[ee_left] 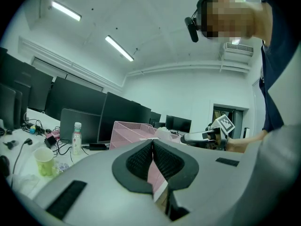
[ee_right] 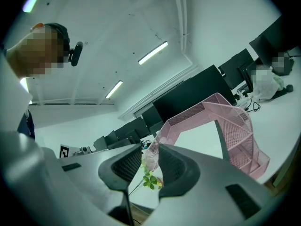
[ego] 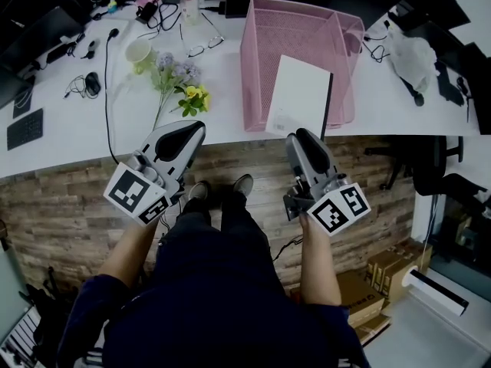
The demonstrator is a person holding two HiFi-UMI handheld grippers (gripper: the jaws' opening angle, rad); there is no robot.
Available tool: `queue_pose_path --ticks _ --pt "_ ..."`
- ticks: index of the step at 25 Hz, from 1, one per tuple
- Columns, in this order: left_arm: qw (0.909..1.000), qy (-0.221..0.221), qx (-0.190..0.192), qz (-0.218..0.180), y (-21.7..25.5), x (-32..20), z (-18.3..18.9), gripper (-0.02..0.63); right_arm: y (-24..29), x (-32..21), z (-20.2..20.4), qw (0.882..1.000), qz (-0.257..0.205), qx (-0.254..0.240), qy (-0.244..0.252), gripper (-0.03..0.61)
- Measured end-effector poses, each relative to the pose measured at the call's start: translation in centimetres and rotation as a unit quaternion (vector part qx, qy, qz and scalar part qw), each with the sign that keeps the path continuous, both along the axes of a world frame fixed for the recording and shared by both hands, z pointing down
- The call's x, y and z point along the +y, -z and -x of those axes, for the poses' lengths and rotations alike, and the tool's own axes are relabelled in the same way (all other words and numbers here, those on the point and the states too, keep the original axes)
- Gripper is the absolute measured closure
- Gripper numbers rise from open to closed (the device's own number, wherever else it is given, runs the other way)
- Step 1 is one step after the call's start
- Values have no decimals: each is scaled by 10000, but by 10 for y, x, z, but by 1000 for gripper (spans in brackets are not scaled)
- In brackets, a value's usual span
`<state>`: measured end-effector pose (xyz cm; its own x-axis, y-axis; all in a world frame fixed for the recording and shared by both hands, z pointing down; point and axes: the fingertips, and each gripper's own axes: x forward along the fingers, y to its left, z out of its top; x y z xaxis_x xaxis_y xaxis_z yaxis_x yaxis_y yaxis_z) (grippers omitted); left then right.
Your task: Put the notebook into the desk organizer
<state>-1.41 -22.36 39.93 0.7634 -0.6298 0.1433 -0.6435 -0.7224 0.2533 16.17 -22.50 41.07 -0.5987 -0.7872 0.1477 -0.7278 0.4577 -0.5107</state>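
White desk (ego: 77, 129) carries a pink mesh organizer (ego: 261, 37); a white black-edged notebook (ego: 295, 94) stands at its front, nearest the empty, narrowly parted right tongs (ego: 301, 134); left tongs (ego: 196, 126) are closed.

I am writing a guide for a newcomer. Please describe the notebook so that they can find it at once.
On the long white desk, find the pink mesh organizer near the front edge, right of the flowers. The notebook leans at its open front: a plain white cover with a black spine, the only flat white rectangle there.
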Motion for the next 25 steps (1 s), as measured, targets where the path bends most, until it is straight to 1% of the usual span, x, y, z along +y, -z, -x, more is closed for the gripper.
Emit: queue_pose_path --ticks 12,17,25 --pt "9993 -231 12 -298 26 0 -6 586 29 9 -4 9992 -297 -27 -274 476" --pt "9986 -374 9 -364 33 -2 -12 586 35 11 -8 9986 -338 -18 -397 476" --pt "9976 -533 13 -439 39 -6 -17 586 39 15 -14 9977 -385 20 -557 500"
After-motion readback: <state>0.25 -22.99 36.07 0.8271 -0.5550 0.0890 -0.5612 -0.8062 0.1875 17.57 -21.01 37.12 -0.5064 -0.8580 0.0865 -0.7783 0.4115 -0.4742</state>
